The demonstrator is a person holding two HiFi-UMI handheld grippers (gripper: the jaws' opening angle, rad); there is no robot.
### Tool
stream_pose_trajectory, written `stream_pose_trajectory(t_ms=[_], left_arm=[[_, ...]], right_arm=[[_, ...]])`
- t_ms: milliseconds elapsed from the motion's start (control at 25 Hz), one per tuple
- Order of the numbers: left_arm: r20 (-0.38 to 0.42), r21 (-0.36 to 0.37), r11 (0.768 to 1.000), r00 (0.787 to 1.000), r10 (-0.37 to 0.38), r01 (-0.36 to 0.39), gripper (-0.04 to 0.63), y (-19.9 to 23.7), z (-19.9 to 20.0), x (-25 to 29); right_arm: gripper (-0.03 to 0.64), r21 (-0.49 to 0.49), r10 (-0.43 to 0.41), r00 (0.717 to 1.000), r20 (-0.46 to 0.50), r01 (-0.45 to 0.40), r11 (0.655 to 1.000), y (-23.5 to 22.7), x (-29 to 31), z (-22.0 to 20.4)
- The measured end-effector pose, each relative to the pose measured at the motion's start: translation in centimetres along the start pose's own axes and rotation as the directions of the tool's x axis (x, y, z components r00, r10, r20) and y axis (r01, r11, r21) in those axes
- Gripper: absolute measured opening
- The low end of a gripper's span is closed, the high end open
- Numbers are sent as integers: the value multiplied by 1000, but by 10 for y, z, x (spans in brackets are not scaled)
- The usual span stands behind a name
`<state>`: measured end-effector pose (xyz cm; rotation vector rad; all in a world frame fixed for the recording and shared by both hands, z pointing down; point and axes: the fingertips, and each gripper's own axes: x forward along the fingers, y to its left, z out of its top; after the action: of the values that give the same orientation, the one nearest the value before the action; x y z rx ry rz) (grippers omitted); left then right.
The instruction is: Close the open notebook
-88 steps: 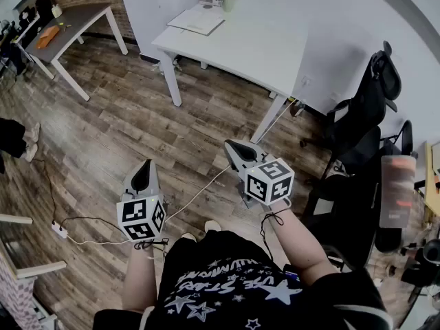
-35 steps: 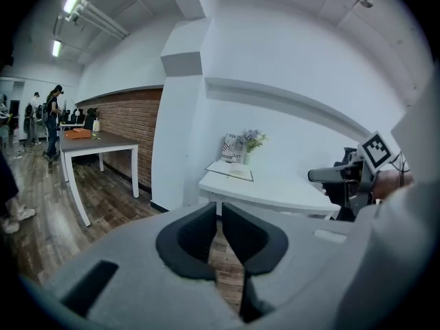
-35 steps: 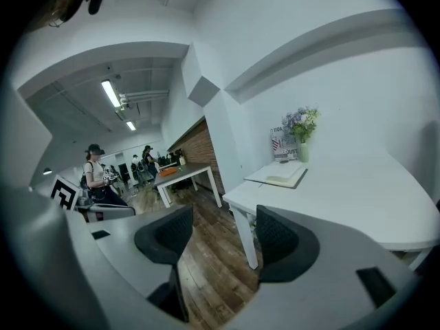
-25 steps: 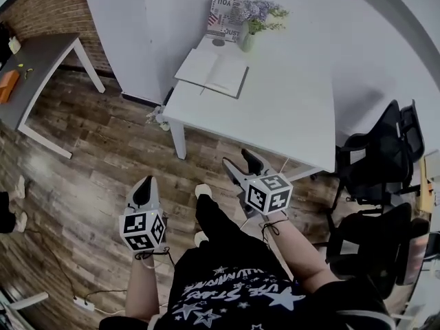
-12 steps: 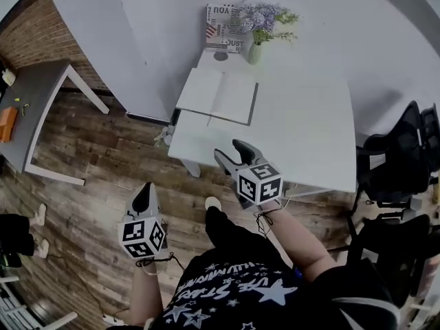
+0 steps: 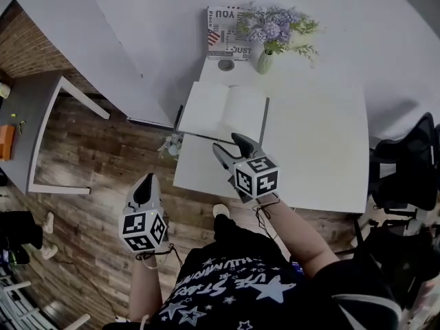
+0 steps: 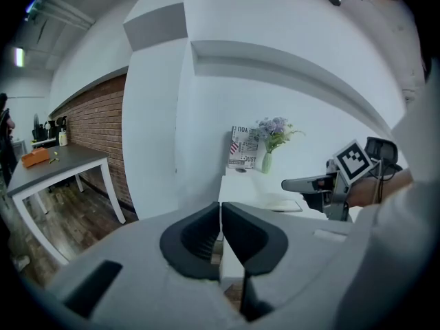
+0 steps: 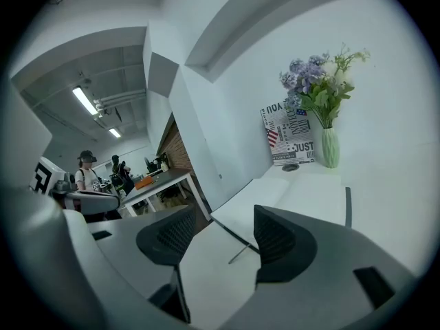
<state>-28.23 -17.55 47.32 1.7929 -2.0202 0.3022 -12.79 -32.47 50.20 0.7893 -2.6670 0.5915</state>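
The open notebook (image 6: 223, 112) lies flat with blank white pages on the near left part of the white table (image 6: 316, 150). My right gripper (image 6: 230, 145) hovers over the table just short of the notebook's near edge; its jaws stand open with nothing between them. In the right gripper view the notebook (image 8: 289, 194) lies ahead of that gripper (image 8: 220, 236). My left gripper (image 6: 146, 184) is off the table's left corner, above the wooden floor, shut and empty. The left gripper view shows its jaws (image 7: 221, 218) together, and the notebook (image 7: 271, 201) and right gripper (image 7: 289, 183) beyond.
At the table's back stand a vase of purple flowers (image 6: 267, 60), a printed box (image 6: 230, 33) and a small round object (image 6: 225, 64). A grey table (image 6: 20, 136) is at the left, black office chairs (image 6: 405, 177) at the right. People (image 8: 86, 167) stand far off.
The person has walked up to the white table. Both grippers advanced with them; the right one went from the floor to above the table's front edge near the notebook.
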Motion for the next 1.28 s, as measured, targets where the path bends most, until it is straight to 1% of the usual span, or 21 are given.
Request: stream_pose_trajectory(t_ms=[120,240,320,400,480,680,840,920,1000,1160,1280], left_arm=[[-11,-8,1000,1000,17,-17,23,9,4,14],[-20,-46,999,999,26,-27,23,17,4,24],[-27,-59,998,999,22,-24,23,22,4,30],[-34,-54,998,999,13,-14,23,28,7,37],[-40,-45,999,999,-6,5,23,33,12,46],[-44,-19,997,996,-81,81,23,54,23,75],[-67,25,984,982,-174,176,23,74,30,100],[-81,35,975,973,-217,220,23,85,32,110],[-95,30,967,964,-248,252,23,99,31,119],[-131,27,949,942,-309,315,23,122,24,136],[-165,24,929,918,-360,369,23,131,14,145]], right_arm=[[241,-29,15,1000,-27,-15,999,3,21,1],[239,-80,30,998,-52,-34,996,15,37,0],[239,-111,34,997,-72,-42,993,24,46,-1],[238,-138,29,995,-95,-42,990,30,54,-4],[238,-175,2,993,-118,-23,984,33,62,-7],[249,-271,-103,981,-162,56,961,38,89,-12],[276,-319,-187,967,-174,125,939,47,113,-14],[276,-348,-246,951,-186,171,922,52,124,-17],[276,-392,-309,928,-209,210,896,56,136,-24],[273,-490,-417,869,-268,250,835,61,166,-39],[249,-558,-505,816,-281,290,778,57,181,-48]])
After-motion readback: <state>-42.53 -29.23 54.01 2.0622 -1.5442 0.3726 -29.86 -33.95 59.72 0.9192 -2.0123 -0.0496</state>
